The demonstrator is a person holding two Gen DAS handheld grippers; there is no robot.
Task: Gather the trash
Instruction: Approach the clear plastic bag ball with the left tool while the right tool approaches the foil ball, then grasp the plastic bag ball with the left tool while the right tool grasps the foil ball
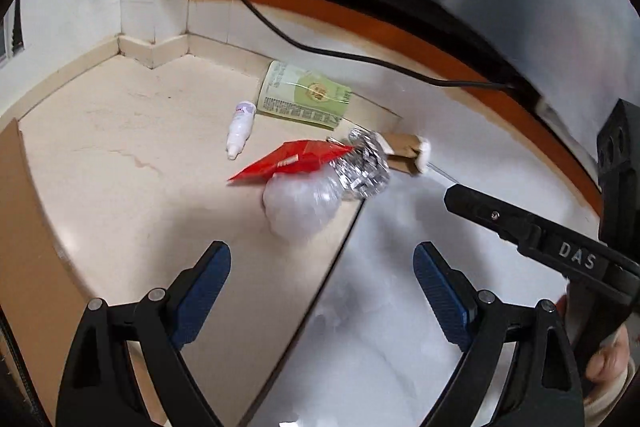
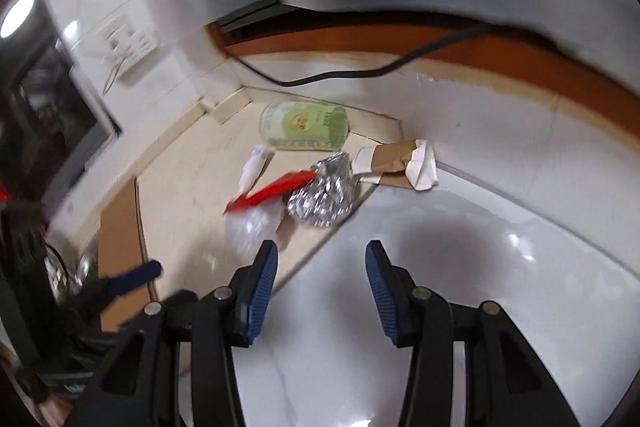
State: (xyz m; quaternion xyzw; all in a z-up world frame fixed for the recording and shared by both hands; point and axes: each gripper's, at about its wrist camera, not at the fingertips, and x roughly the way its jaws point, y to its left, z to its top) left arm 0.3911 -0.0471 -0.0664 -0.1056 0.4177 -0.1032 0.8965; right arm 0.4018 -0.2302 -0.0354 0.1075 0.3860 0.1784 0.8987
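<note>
Trash: crumpled silver foil ball (image 1: 366, 167), flat red wrapper (image 1: 292, 159) and clear plastic bag (image 1: 302, 205) clustered mid-frame on the cream floor (image 1: 120, 163), at the edge of a white glossy panel (image 1: 380, 327)
Further back: small white squeeze bottle (image 1: 241, 129), green-labelled paper cup (image 1: 306, 97) lying on its side, brown paper scrap with white tissue (image 1: 408, 151), above centre
Left gripper (image 1: 322, 291): released, blue pads wide apart, bottom of frame, short of the bag
Right gripper (image 2: 322, 287): released, nothing between its pads, just short of the pile
Surroundings: black cable (image 1: 280, 31) along the orange trim (image 1: 360, 19), upper frame
</note>
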